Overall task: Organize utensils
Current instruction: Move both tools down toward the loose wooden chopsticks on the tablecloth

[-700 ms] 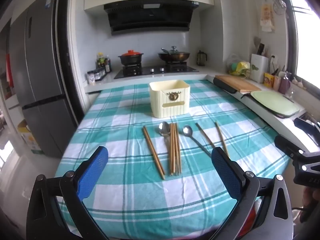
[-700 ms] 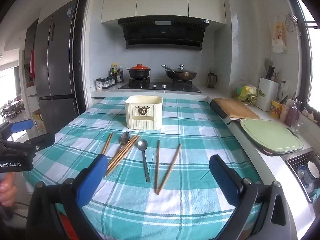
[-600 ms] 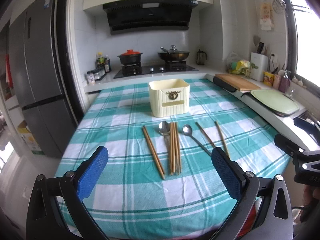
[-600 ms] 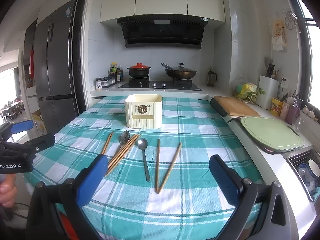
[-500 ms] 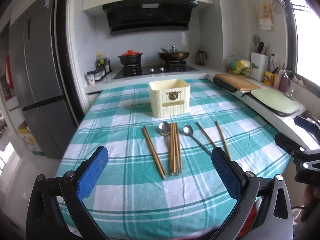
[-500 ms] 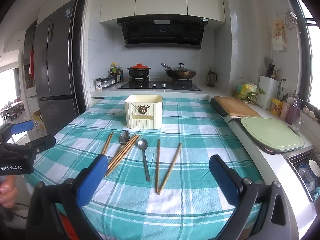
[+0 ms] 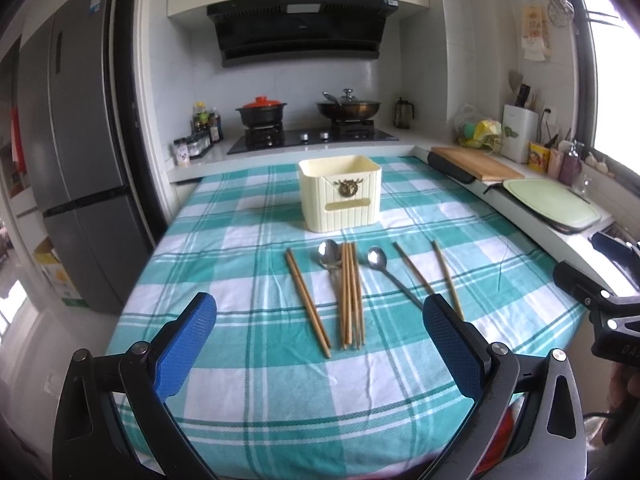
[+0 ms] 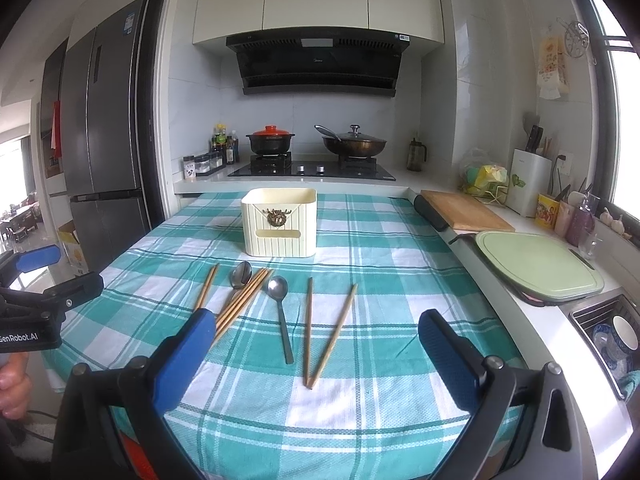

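A cream utensil box (image 7: pixel 340 194) (image 8: pixel 279 221) stands upright on the green checked tablecloth (image 7: pixel 280 380). In front of it lie several wooden chopsticks (image 7: pixel 351 294) (image 8: pixel 242 300) and two metal spoons (image 7: pixel 329 254) (image 8: pixel 279 304). A crossed pair of chopsticks (image 8: pixel 326 334) lies to the right. My left gripper (image 7: pixel 320 336) is open and empty, held above the table's near edge. My right gripper (image 8: pixel 316 344) is open and empty, also near the front edge. Each gripper shows at the edge of the other's view (image 7: pixel 600 304) (image 8: pixel 36 292).
A stove with a red-lidded pot (image 7: pixel 262 114) and a wok (image 7: pixel 348 108) sits behind the table. A wooden board (image 8: pixel 466 210) and a green board (image 8: pixel 536 264) lie on the right counter. A fridge (image 7: pixel 72 176) stands on the left. A sink (image 8: pixel 608 332) is at right.
Both grippers have barely shifted. The utensils and the box lie as before.
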